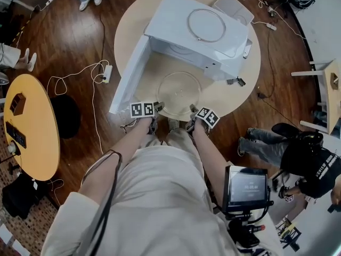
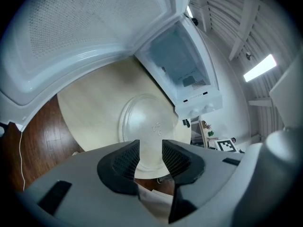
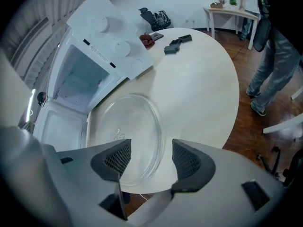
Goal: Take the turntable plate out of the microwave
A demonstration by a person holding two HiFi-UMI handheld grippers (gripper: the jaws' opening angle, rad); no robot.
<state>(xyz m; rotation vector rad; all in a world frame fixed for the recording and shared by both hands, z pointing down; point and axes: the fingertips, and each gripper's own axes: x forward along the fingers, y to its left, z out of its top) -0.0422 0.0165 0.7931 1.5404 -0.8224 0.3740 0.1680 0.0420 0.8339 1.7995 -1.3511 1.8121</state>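
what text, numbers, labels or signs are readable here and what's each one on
None reads clearly.
monitor: pale digits on screen, too small to read.
person's dark shirt: white lettering, too blurred to read.
marker cubes: black-and-white square codes, no words.
microwave control panel: no legible labels.

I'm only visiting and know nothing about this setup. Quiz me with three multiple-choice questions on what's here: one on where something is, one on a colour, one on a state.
1. Where does the glass plate lie?
A) inside the microwave
B) on the round table
C) on the floor

2. What colour is the microwave?
A) black
B) red
C) white

3. How is the microwave door?
A) open
B) shut
C) taken off

Answers:
1 B: it lies flat on the tabletop in front of the microwave.
2 C: casing and door are white.
3 A: the door stands swung wide and the inside shows.
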